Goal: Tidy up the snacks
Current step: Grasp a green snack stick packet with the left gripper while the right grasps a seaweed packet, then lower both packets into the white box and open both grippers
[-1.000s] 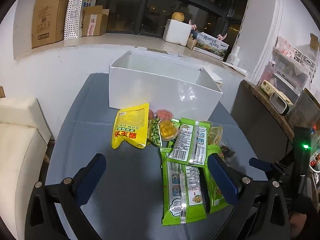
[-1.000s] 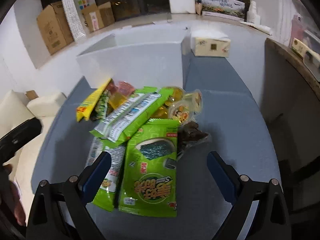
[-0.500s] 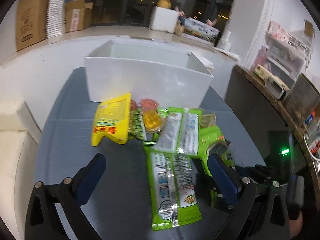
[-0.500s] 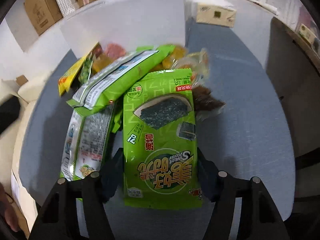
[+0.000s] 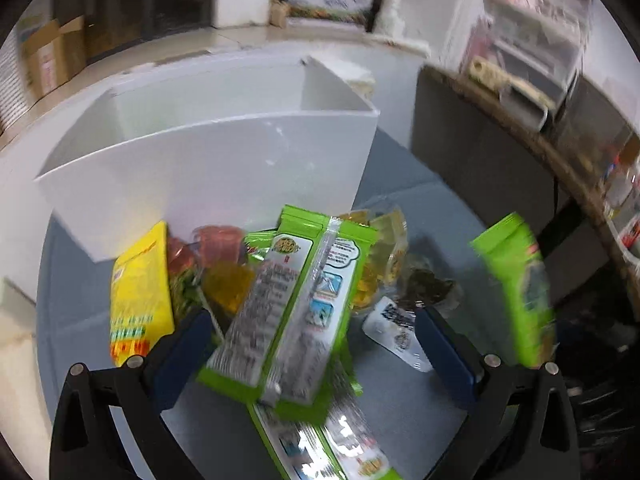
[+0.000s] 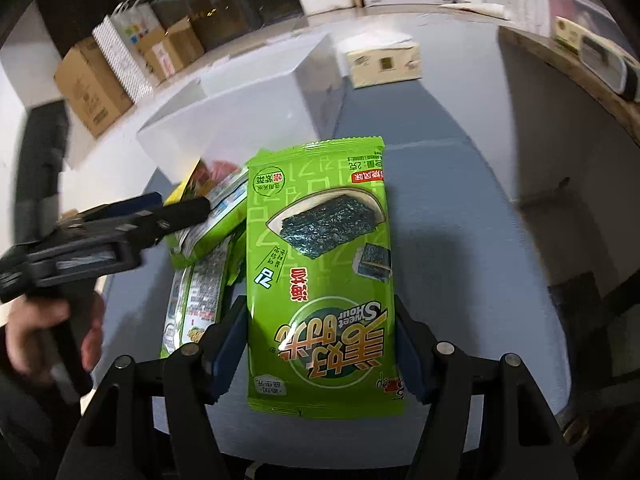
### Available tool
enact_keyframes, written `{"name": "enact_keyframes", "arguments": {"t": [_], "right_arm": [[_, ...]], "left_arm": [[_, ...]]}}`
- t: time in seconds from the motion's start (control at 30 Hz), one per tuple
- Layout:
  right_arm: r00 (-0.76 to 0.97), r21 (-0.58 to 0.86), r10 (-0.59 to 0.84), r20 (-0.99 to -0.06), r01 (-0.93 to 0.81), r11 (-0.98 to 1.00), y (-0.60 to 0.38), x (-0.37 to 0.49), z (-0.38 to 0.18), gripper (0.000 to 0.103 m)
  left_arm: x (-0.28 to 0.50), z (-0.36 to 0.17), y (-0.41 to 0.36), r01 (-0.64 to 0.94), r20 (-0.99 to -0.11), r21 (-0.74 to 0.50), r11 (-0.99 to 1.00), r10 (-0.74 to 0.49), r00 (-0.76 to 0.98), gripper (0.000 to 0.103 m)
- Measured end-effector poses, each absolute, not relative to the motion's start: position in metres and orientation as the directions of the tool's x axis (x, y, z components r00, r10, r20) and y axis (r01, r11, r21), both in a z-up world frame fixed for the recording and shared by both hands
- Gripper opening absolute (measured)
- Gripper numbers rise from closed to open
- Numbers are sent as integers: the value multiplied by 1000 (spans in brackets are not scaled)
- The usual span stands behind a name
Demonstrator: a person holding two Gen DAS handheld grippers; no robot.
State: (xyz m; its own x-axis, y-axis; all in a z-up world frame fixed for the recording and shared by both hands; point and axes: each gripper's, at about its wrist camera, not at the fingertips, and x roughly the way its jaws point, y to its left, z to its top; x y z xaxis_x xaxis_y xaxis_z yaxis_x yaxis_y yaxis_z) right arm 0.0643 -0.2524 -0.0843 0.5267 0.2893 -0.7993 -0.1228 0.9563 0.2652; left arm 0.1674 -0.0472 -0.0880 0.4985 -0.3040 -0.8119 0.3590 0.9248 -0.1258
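Note:
My right gripper (image 6: 320, 344) is shut on a green seaweed packet (image 6: 320, 272) and holds it lifted above the grey table (image 6: 500, 280); the packet also shows at the right of the left wrist view (image 5: 516, 284). My left gripper (image 5: 312, 344) is open, its jaws either side of a green snack pack (image 5: 292, 312) that lies on a second green pack (image 5: 332, 440). A yellow bag (image 5: 136, 300), jelly cups (image 5: 224, 244) and a dark wrapped snack (image 5: 428, 284) lie in the pile. The white bin (image 5: 208, 160) stands open behind it.
A tissue box (image 6: 384, 64) sits on the table to the right of the bin. Cardboard boxes (image 6: 92, 84) and a paper bag line the ledge behind. A dark counter (image 5: 520, 128) with containers runs along the right.
My right gripper closed on the seaweed packet and lifted it off the pile. My left gripper moved forward and now straddles the green snack pack.

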Motion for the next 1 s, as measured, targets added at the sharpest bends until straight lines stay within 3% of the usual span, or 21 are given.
{"name": "enact_keyframes", "arguments": {"t": [0.27, 0.33, 0.37, 0.53, 0.77, 1.0], "right_arm": [[540, 294, 301, -786, -101, 950, -264, 61, -82, 71], [540, 295, 302, -786, -102, 950, -264, 61, -83, 71], [539, 295, 301, -787, -101, 950, -262, 66, -81, 71], [543, 297, 304, -783, -104, 949, -264, 66, -78, 71], [563, 309, 322, -761, -123, 943, -267, 64, -71, 71], [632, 326, 384, -674, -213, 921, -255, 101, -28, 71]], "left_arm": [[203, -111, -76, 520, -861, 17, 854, -252, 441, 103], [206, -113, -80, 552, -863, 78, 830, -220, 454, 93], [208, -114, -83, 569, -870, 85, 818, -218, 442, 68], [203, -109, -94, 618, -872, 115, 778, -219, 438, 64], [180, -75, -81, 544, -798, 65, 836, -284, 532, 61], [161, 2, -10, 327, -603, -113, 938, -326, 728, 62]]}}
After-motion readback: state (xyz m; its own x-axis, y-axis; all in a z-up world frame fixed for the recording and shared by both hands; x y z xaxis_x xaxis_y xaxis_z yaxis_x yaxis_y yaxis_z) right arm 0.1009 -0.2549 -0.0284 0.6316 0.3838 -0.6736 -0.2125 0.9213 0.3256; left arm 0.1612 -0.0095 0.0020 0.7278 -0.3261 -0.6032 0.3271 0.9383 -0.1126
